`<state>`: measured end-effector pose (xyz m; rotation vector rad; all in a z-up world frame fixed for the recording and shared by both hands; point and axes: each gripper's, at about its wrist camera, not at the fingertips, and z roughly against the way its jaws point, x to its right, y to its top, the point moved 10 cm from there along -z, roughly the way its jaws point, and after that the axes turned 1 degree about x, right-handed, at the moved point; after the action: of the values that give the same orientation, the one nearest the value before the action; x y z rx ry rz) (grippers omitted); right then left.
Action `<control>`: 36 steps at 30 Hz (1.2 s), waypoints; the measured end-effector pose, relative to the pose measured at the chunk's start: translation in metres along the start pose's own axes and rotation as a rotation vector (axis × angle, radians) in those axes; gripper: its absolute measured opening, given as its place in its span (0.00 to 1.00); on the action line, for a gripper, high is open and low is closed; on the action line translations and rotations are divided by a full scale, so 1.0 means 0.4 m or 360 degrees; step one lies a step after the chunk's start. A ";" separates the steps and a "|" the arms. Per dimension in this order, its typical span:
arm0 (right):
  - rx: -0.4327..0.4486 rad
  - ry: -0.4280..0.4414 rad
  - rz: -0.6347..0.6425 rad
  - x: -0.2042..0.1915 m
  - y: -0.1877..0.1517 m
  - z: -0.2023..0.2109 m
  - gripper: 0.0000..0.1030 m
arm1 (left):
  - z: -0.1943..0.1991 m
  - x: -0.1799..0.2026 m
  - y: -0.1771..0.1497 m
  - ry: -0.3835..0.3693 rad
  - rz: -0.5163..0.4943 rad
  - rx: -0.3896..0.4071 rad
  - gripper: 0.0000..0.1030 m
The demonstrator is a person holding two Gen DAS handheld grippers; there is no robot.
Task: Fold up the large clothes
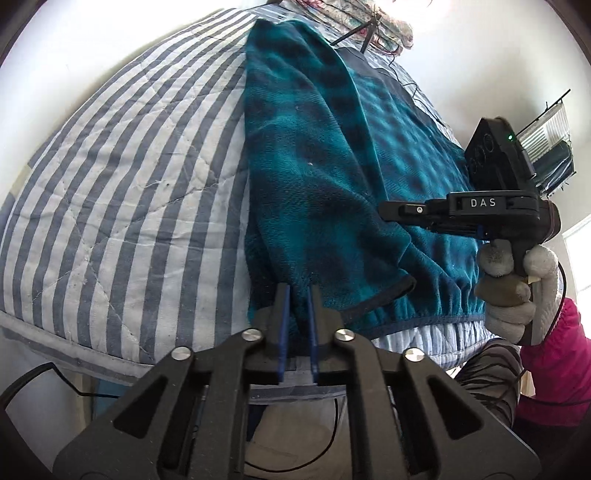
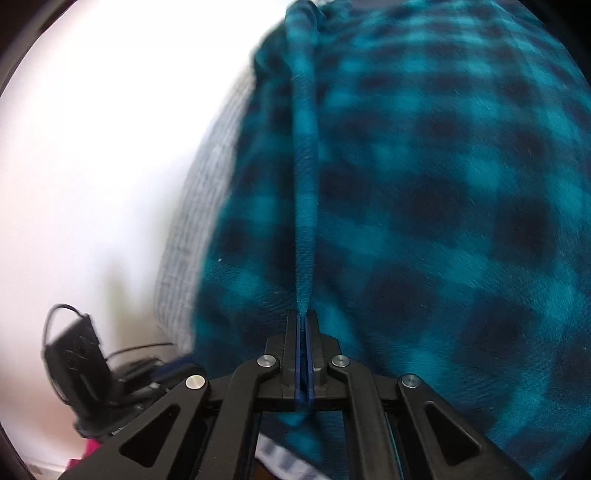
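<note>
A teal and dark-blue plaid fleece garment (image 1: 317,158) lies lengthwise on a striped quilt (image 1: 122,177). Its left side is folded over the middle, and its gathered hem (image 1: 424,306) lies at the near edge. My left gripper (image 1: 298,291) is at the near end of the fold, its fingers slightly apart with fleece between them. My right gripper (image 1: 399,212) shows in the left wrist view over the garment's right side. In the right wrist view my right gripper (image 2: 303,321) is shut on a raised ridge of the fleece (image 2: 424,221).
The blue-and-white striped quilt covers a bed whose near edge (image 1: 92,354) drops off below my left gripper. A floral cloth (image 1: 369,18) and cables lie at the far end. A wire rack (image 1: 546,140) hangs on the right wall. The person's pink sleeve (image 1: 557,369) is at right.
</note>
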<state>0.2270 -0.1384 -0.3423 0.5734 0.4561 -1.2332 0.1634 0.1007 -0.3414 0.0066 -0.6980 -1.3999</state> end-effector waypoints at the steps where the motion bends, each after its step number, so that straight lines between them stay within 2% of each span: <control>1: 0.0008 0.0011 -0.0020 0.003 -0.001 0.006 0.07 | 0.008 -0.001 0.002 -0.0016 0.0017 0.0015 0.04; 2: 0.0016 0.0017 -0.0014 0.002 -0.002 0.012 0.18 | 0.017 -0.003 0.002 -0.0025 0.0025 0.0030 0.04; 3: 0.0039 0.0025 0.0004 -0.003 -0.003 0.023 0.36 | 0.020 -0.007 0.005 -0.0026 0.0027 0.0037 0.03; 5: 0.0053 0.0048 0.0035 -0.013 -0.009 0.035 0.46 | 0.027 -0.011 0.004 -0.0041 0.0039 0.0046 0.03; 10: -0.0016 0.0112 0.0074 -0.025 -0.073 0.054 0.45 | 0.041 -0.016 -0.007 -0.0122 0.0092 0.0038 0.03; 13: -0.0063 0.0123 0.0093 -0.017 -0.115 0.050 0.44 | 0.036 -0.014 -0.010 -0.0143 0.0120 0.0017 0.18; 16: -0.0077 0.0097 0.0093 -0.014 -0.133 0.042 0.38 | 0.009 -0.017 -0.012 -0.0059 0.0105 -0.0010 0.18; 18: -0.0055 0.0045 0.0109 -0.010 -0.142 0.049 0.34 | 0.004 -0.020 -0.014 -0.0053 0.0119 -0.0016 0.14; 19: -0.0032 0.0019 0.0122 -0.012 -0.143 0.061 0.34 | 0.008 -0.024 -0.012 -0.0042 0.0116 -0.0005 0.06; 22: 0.0054 -0.0015 0.0156 -0.027 -0.149 0.110 0.34 | 0.026 -0.027 -0.008 -0.0064 0.0131 0.0024 0.02; 25: 0.0027 0.0066 0.0158 -0.060 -0.167 0.116 0.37 | 0.044 -0.032 -0.010 -0.0077 0.0141 0.0045 0.01; 30: -0.0046 -0.0121 0.0112 -0.020 -0.194 0.060 0.41 | 0.051 -0.026 -0.008 -0.0094 0.0130 0.0055 0.01; 32: -0.0031 -0.0094 0.0060 -0.010 -0.191 0.049 0.41 | 0.053 -0.022 -0.008 -0.0078 0.0104 0.0062 0.01; 34: -0.0022 -0.0065 0.0055 -0.015 -0.198 0.053 0.30 | 0.049 -0.021 -0.008 -0.0064 0.0097 0.0058 0.01; 35: -0.0047 -0.0023 0.0046 -0.025 -0.203 0.050 0.11 | 0.047 -0.023 -0.007 -0.0052 0.0101 0.0058 0.01; 36: -0.0053 0.0001 0.0039 -0.037 -0.210 0.055 0.09 | 0.046 -0.023 -0.006 -0.0046 0.0107 0.0060 0.01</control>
<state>0.1428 -0.1602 -0.3297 0.5496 0.4679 -1.1998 0.1530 0.1157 -0.3315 -0.0072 -0.7421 -1.3243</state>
